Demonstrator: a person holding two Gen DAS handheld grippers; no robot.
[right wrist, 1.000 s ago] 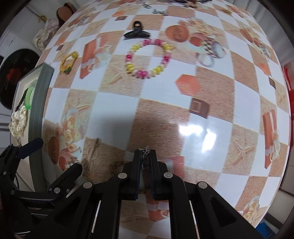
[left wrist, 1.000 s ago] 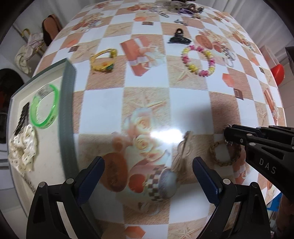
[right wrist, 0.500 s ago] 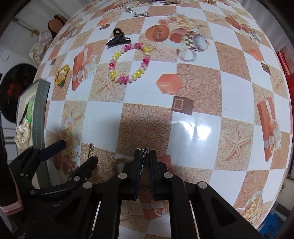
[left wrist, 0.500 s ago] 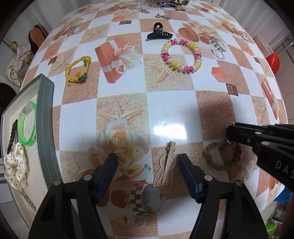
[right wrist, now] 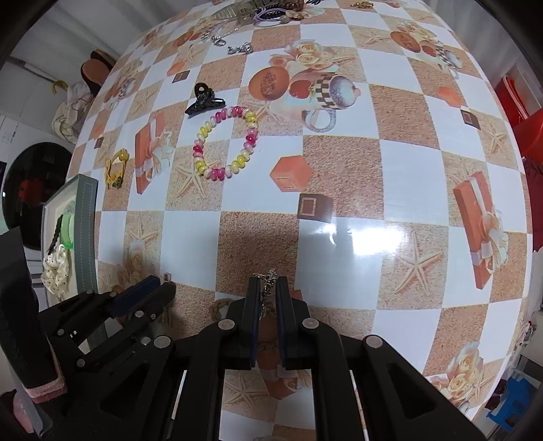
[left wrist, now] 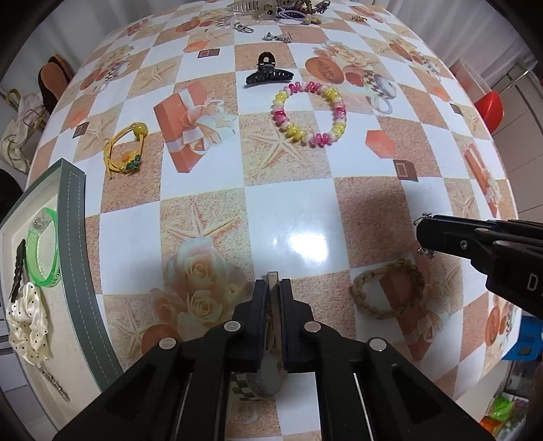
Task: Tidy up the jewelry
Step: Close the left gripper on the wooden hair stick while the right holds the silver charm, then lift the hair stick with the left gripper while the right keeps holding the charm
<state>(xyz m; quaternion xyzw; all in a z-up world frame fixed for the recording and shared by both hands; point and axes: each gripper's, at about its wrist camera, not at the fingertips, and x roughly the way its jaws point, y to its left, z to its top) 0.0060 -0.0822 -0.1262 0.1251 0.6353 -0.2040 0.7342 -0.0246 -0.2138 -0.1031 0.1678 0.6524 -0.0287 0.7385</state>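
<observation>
My left gripper points down at the table, its jaws closing with their pads against a slim beige hair clip whose tip sticks out between them. To its right, my right gripper is shut on a thin silver chain, which dangles from its fingertips. A braided tan bracelet lies on the tablecloth between the two grippers. At the left edge sits a grey-rimmed tray holding a green bangle, a cream dotted scrunchie and a dark clip.
Further back on the checkered tablecloth lie a pink-and-yellow beaded bracelet, a black claw clip and a yellow hair tie. Several more pieces are heaped at the far edge. A sleeve cuff shows at the lower left.
The left jaws went from wide open to closed around the beige hair clip as the hand shifted over it. The right gripper stayed shut on the chain and drifted slightly.
</observation>
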